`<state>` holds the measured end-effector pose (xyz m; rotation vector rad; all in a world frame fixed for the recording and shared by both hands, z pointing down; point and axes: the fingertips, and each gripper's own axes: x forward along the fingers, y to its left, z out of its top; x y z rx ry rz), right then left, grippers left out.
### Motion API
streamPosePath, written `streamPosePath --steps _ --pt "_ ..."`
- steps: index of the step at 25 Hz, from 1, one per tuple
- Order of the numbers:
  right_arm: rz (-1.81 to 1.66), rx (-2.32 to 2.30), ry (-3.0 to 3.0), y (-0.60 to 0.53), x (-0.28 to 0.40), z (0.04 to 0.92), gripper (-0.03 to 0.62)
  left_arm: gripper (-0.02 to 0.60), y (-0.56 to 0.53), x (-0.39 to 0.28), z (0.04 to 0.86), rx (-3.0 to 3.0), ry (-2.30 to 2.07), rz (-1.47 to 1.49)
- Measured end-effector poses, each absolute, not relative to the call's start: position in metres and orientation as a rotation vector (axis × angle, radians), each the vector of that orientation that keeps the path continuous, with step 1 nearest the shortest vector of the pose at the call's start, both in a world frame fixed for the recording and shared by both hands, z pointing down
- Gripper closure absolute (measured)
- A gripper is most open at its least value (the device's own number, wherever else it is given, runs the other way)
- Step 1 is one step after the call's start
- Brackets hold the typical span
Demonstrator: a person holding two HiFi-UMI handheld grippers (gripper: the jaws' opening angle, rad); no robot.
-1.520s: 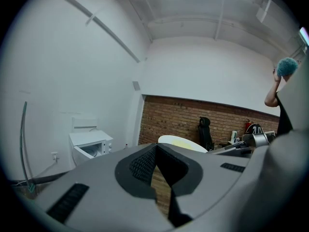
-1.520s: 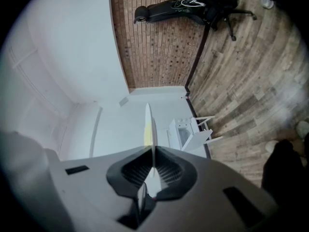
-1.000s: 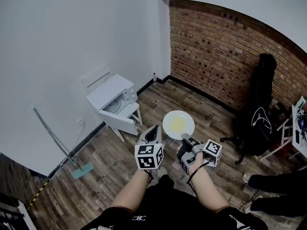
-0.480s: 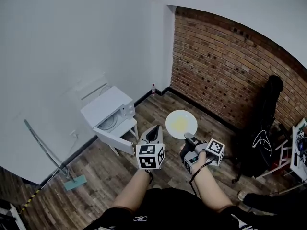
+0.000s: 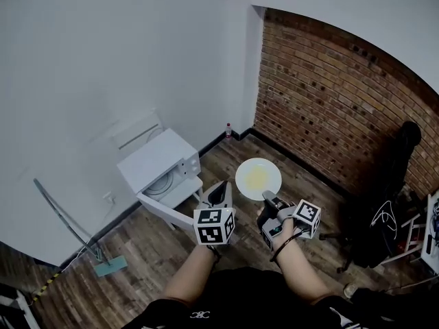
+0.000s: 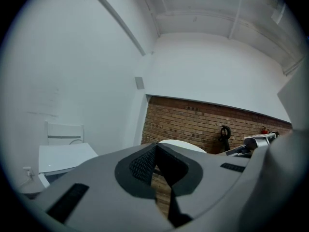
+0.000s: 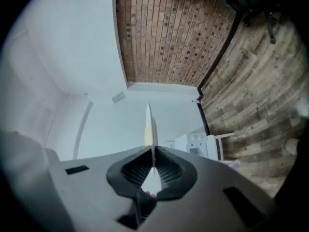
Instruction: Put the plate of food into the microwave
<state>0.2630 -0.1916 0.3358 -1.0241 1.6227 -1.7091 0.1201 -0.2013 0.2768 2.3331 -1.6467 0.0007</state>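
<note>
A white plate [image 5: 257, 179] with yellow food on it hangs level above the wooden floor, and my right gripper [image 5: 267, 198] is shut on its near rim. In the right gripper view the plate [image 7: 150, 129] shows edge-on, pinched between the pads. My left gripper [image 5: 218, 192] is shut and holds nothing, just left of the plate; its closed fingertips [image 6: 155, 149] point toward the brick wall. The white microwave [image 5: 159, 164] stands on a small white table at the left with its door [image 5: 164, 212] hanging open toward me.
A brick wall [image 5: 343, 115] runs along the right and a white wall [image 5: 103, 81] along the left. A small bottle [image 5: 228, 129] stands in the corner. A mop [image 5: 75, 235] leans at the left. Dark bags and a chair [image 5: 391, 225] crowd the far right.
The view has swung: the microwave and corner now sit a little further right and nearer. Both grippers and the plate kept nearly the same place in front of me.
</note>
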Motion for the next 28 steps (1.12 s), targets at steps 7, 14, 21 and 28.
streamPosePath --steps 7,14,21,28 --pt "-1.822 -0.982 1.627 -0.220 0.237 0.363 0.569 0.589 -0.219 0.093 0.303 2.231 -1.707 0.036" --pt "-1.895 -0.855 1.766 -0.291 0.184 0.366 0.569 0.590 -0.265 0.044 0.309 2.107 -1.873 0.014" --pt "-2.004 -0.683 1.981 -0.374 0.107 0.361 0.569 0.590 -0.310 -0.019 0.305 1.884 -2.117 -0.041" --pt "-2.117 -0.468 2.161 -0.423 0.042 0.366 0.569 0.591 -0.326 -0.062 0.330 1.601 -2.276 -0.084"
